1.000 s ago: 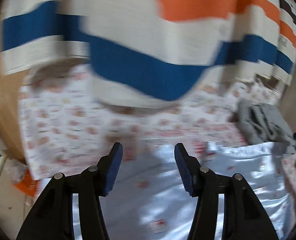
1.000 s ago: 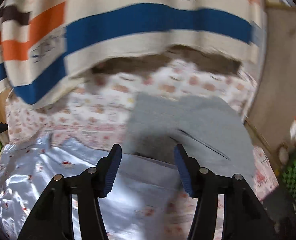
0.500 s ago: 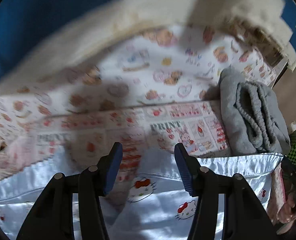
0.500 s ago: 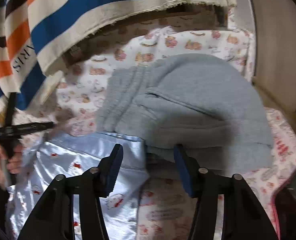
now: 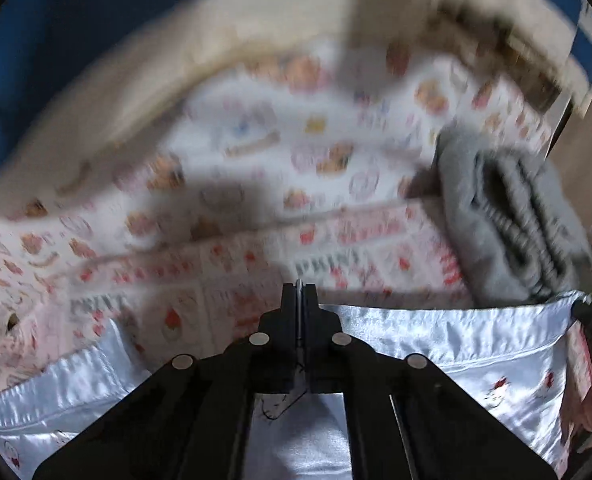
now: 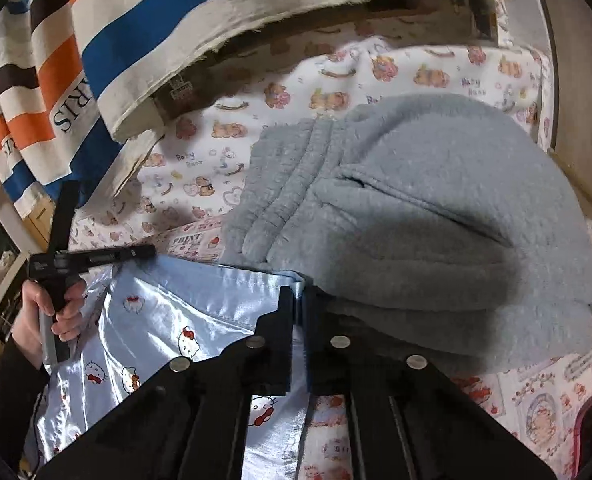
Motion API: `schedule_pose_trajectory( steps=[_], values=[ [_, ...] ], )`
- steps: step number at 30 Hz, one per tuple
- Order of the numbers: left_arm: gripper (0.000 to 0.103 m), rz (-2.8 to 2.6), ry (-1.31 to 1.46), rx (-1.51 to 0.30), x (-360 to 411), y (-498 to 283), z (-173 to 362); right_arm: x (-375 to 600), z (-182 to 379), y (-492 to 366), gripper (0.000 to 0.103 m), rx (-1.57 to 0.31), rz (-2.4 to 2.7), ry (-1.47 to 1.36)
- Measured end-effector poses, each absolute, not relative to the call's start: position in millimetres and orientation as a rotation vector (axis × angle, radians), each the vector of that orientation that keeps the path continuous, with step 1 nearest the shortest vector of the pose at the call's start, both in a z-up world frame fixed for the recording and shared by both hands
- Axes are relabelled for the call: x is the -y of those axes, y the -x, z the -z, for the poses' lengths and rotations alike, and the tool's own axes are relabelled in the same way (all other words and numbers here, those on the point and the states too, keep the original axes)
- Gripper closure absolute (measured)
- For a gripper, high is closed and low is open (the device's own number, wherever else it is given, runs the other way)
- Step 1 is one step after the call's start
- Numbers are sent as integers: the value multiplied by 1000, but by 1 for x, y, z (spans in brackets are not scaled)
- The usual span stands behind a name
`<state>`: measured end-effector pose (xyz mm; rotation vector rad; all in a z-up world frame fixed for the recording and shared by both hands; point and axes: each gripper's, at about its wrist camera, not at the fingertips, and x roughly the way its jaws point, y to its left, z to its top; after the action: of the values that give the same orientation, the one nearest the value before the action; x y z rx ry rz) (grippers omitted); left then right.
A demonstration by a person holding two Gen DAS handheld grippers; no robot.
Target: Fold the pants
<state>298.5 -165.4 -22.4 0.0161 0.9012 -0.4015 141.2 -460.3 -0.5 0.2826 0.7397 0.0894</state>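
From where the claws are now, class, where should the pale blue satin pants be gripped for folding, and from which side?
Grip the hemmed far edge of the satin pants, coming from the near side: it lies flat, and the grey fleece crowds the right corner.

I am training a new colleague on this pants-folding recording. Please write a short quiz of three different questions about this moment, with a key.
1. True or false: the left hand-held gripper is shut on the satin pants.
2. Where does the right hand-held gripper pinch the pants? A) the edge band beside the grey fleece garment B) the middle of the cloth
3. Fill in: the grey garment lies on the printed ____.

Key: 1 true; 2 A; 3 sheet.
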Motion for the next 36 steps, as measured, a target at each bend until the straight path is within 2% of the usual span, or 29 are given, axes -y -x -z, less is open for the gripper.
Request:
schedule_pose_trajectory(
  steps=[6, 7, 9, 11, 13, 17, 19, 21, 25, 27, 28, 33, 35, 36],
  values=[
    [98, 351, -96, -899, 174, -302, 20, 453, -4, -155, 100, -769, 25, -206],
    [93, 335, -118, -899, 176, -302, 22, 452, -3, -159, 100, -773, 43, -193],
    [92, 311, -152, -885, 179, -300, 25, 451, -3, -161, 100, -764, 60, -167],
    [81, 290, -160, -862, 176, -296, 24, 455, -5, -157, 99, -761, 67, -185],
    [75, 296, -130, -803, 166, -283, 12, 461, -10, -149, 94, -767, 58, -215],
    [67, 270, -119, -626, 144, -240, -28, 461, -36, -119, 72, -683, 95, -189],
    [65, 200, -138, -504, 133, -206, -51, 458, -51, -102, 67, -643, 93, -181],
    [63, 166, -131, -395, 119, -166, -70, 455, -67, -83, 66, -603, 65, -194],
    [50, 152, -117, -260, 89, -90, -105, 433, -103, -40, 66, -502, 7, -180],
    [41, 109, -142, -201, 79, -60, -114, 418, -117, -18, 61, -450, -29, -180],
    [34, 118, -145, -157, 72, -41, -117, 411, -123, -7, 56, -431, -51, -192],
    [13, 105, -79, -67, 42, 22, -123, 373, -145, 55, 50, -335, -187, -239],
    [0, 95, -72, -36, 33, 42, -123, 354, -151, 75, 42, -290, -198, -213],
    [0, 79, -76, -19, 32, 52, -123, 345, -153, 85, 38, -271, -212, -206]
  ],
)
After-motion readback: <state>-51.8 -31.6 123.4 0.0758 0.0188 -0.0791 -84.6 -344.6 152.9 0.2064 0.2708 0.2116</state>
